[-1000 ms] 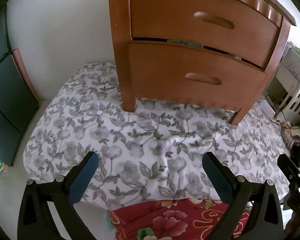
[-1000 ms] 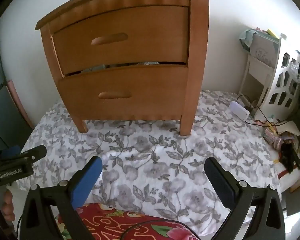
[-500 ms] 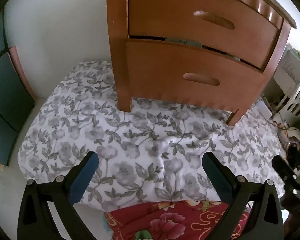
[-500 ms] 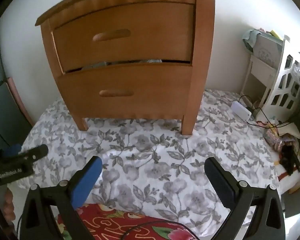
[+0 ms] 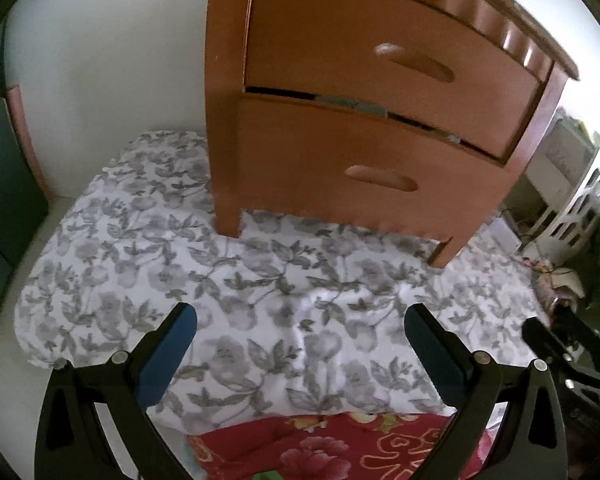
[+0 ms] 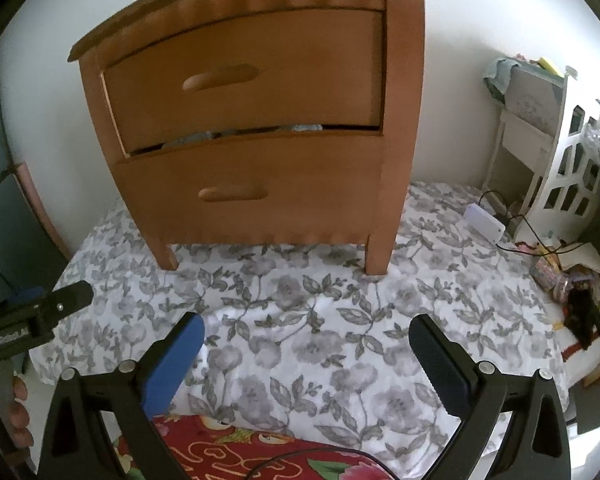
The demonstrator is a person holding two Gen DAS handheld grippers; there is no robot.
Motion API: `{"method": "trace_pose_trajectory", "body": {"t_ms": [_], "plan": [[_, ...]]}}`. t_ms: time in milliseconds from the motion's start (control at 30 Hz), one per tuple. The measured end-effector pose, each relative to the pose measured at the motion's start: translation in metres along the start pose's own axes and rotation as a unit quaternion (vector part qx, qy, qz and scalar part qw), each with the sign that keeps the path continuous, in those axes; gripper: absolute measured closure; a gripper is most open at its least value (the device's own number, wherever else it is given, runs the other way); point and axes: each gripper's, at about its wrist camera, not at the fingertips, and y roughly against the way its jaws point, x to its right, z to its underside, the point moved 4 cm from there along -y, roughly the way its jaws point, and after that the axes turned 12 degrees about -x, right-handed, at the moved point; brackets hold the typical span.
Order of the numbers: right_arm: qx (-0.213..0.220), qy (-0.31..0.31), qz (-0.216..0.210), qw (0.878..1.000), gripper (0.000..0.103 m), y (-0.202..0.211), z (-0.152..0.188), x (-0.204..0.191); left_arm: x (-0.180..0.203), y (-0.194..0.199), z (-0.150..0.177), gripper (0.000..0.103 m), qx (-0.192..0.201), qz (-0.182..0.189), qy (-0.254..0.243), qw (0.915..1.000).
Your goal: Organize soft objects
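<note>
A wooden two-drawer nightstand (image 5: 364, 120) (image 6: 260, 132) stands on a white quilt with grey flowers (image 5: 260, 288) (image 6: 320, 320). Grey-green cloth (image 6: 300, 128) peeks through the gap between the two drawers. A red floral blanket (image 5: 332, 448) (image 6: 236, 452) lies at the near edge under both grippers. My left gripper (image 5: 300, 344) hangs open over the quilt, holding nothing. My right gripper (image 6: 306, 348) is open too, also above the quilt, and empty. The left gripper (image 6: 40, 308) shows at the left edge of the right wrist view.
A white openwork rack (image 6: 560, 184), a white box with cables (image 6: 484, 224) and small clutter (image 6: 568, 280) sit at the right. A dark green panel (image 5: 4, 184) stands at the left. A person's fingers (image 6: 18, 404) hold the left gripper's handle.
Both grippers have moved closer to the nightstand, which now looks larger and slightly blurred. Both stay open and empty.
</note>
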Motion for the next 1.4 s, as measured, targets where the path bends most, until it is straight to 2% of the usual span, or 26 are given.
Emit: {"method": "trace_pose_trajectory", "body": {"t_ms": [133,333,833,1133,1400], "plan": [[0.001,-0.001,-0.002,1.000,0.000,0.000,0.000,0.001,0.005,0.000,-0.001,0.000,0.004,0.008,-0.008,0.9999],[-0.006,-0.003,-0.001,1.000,0.000,-0.003,0.003,0.002,0.005,0.007,-0.004,0.000,0.034,0.005,-0.010,0.9994],[-0.017,0.007,-0.003,1.000,0.000,-0.005,0.003,-0.004,0.003,0.010,-0.006,0.000,0.040,-0.016,-0.015,0.9990],[-0.024,0.011,-0.002,1.000,0.000,-0.006,0.003,-0.006,-0.002,0.013,-0.008,0.000,0.047,-0.015,-0.005,0.9988],[-0.028,0.017,0.001,0.999,0.000,-0.007,0.005,-0.008,0.000,0.010,-0.008,0.000,0.029,-0.022,-0.009,0.9993]]}}
